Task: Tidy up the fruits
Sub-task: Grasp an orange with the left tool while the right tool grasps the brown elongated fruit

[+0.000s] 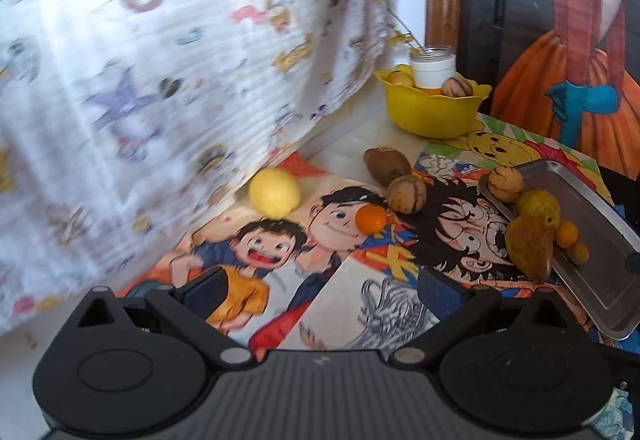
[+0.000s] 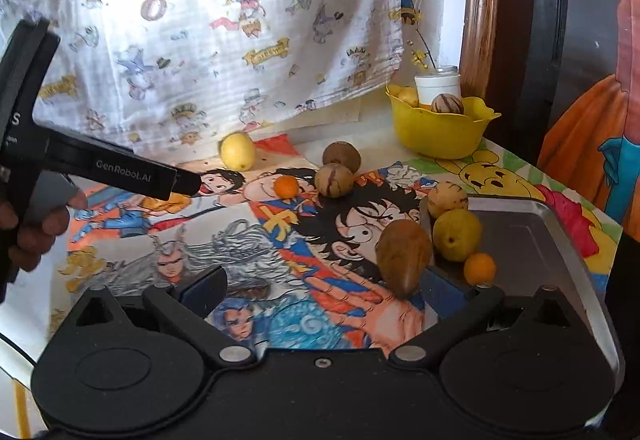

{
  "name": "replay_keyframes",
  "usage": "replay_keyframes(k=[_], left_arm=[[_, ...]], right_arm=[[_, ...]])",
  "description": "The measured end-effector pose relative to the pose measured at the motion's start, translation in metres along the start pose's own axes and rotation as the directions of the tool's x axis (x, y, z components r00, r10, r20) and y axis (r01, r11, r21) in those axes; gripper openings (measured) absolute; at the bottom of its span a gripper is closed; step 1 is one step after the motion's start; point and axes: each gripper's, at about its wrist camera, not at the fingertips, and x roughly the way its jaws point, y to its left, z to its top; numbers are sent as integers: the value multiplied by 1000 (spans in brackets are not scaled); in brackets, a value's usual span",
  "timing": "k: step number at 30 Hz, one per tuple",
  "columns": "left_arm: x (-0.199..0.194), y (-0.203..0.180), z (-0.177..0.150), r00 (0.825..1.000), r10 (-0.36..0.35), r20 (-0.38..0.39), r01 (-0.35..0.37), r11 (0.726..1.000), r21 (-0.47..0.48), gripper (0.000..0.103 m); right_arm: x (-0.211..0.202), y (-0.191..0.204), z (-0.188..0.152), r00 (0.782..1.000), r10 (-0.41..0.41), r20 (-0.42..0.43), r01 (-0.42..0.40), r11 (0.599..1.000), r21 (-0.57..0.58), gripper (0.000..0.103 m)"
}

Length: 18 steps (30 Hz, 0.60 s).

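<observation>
Fruits lie on a cartoon-print table cover. A yellow lemon, a small orange, a brown kiwi-like fruit and a striped round fruit sit mid-table. A brown pointed fruit leans at the edge of a metal tray, which holds a yellow-green fruit, a striped fruit and a small orange. My left gripper is open and empty. My right gripper is open; its right finger is near the pointed fruit.
A yellow bowl at the back holds a white jar and fruits. A printed white cloth hangs behind the table. A wooden frame and a dark painted panel stand on the right. The left gripper's body reaches in from the left.
</observation>
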Motion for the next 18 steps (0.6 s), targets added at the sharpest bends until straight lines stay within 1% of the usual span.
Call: replay_keyframes(k=[9, 14, 18], left_arm=[[50, -12, 16, 999, -52, 6, 51, 993, 110, 103], [78, -20, 21, 997, -81, 4, 79, 984, 159, 103], [96, -24, 21, 995, -97, 0, 95, 975, 202, 103]], right_arm=[[45, -18, 8, 999, -46, -16, 46, 998, -45, 102], [73, -24, 8, 995, -90, -32, 88, 994, -61, 102], [91, -26, 5, 993, -101, -55, 96, 992, -85, 100]])
